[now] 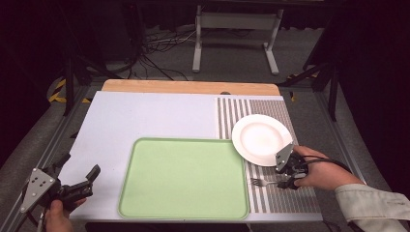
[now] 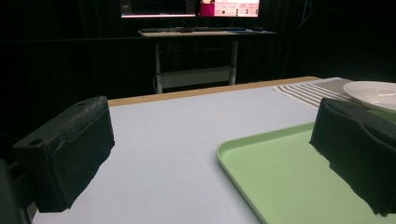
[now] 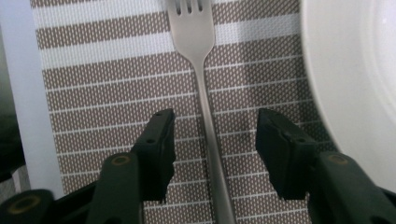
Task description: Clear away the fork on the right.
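Item: fork (image 3: 205, 84), plain metal, one piece. It lay flat on the striped placemat (image 1: 270, 198) near the front right corner of the table (image 1: 145, 116), tines pointing toward the green tray (image 1: 183, 179) and handle toward the right edge, just in front of the white plate (image 1: 261, 139) and apart from it. Right gripper (image 1: 288, 180): held low over the handle, jaws apart on either side of it with mat showing between each pad and the metal; nothing clamped yet. Left gripper (image 1: 80, 186): held at the front left corner, jaws wide apart and empty, facing across the table. Handling, as judged: light, rigid, smooth and probably slippery; the handle sat thin and close to the mat, so the pads would need to come down almost to the weave. Best hold looked to be across the narrow sides of the handle, at or just behind its middle, for balance. Whether the handle's end rested flat or slightly raised could not be told, as it passed beneath the camera.
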